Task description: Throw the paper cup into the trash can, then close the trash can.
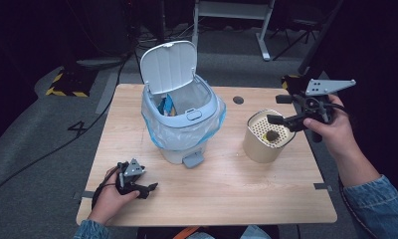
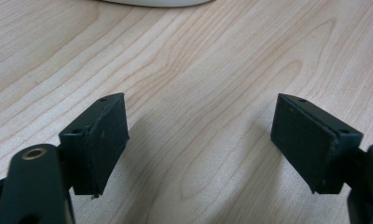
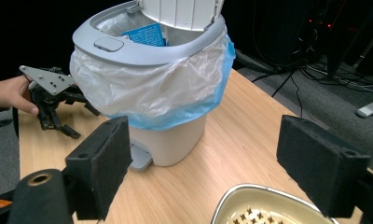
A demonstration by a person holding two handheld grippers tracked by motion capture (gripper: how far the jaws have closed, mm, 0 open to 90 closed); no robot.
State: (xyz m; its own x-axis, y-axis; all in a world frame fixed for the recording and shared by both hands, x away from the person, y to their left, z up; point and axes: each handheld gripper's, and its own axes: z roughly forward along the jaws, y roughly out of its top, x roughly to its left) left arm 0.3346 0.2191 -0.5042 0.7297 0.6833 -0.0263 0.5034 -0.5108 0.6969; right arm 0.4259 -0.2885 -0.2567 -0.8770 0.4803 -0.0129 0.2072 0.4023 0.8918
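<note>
A pale pedal bin (image 1: 179, 112) stands at the table's middle with its lid (image 1: 168, 64) up, lined with a blue-white bag; a blue packet (image 1: 166, 105) lies inside. To its right is a beige cylinder (image 1: 264, 144) with a perforated top holding a dark lump (image 1: 272, 135). My right gripper (image 1: 279, 109) hovers open just above the cylinder's right rim. In the right gripper view its gripper (image 3: 203, 163) faces the bin (image 3: 152, 70), the cylinder's rim (image 3: 264, 207) below. My left gripper (image 1: 148, 190) rests open on the wood at front left, nothing between its jaws (image 2: 198, 140).
The wooden table (image 1: 227, 194) has a dark cable hole (image 1: 238, 99) behind the cylinder. The bin's pedal (image 1: 193, 159) points toward the front. Across the table, the left gripper (image 3: 84, 122) shows in the right gripper view. Grey floor with hazard tape (image 1: 65, 87) and a desk leg (image 1: 264, 45) lie beyond.
</note>
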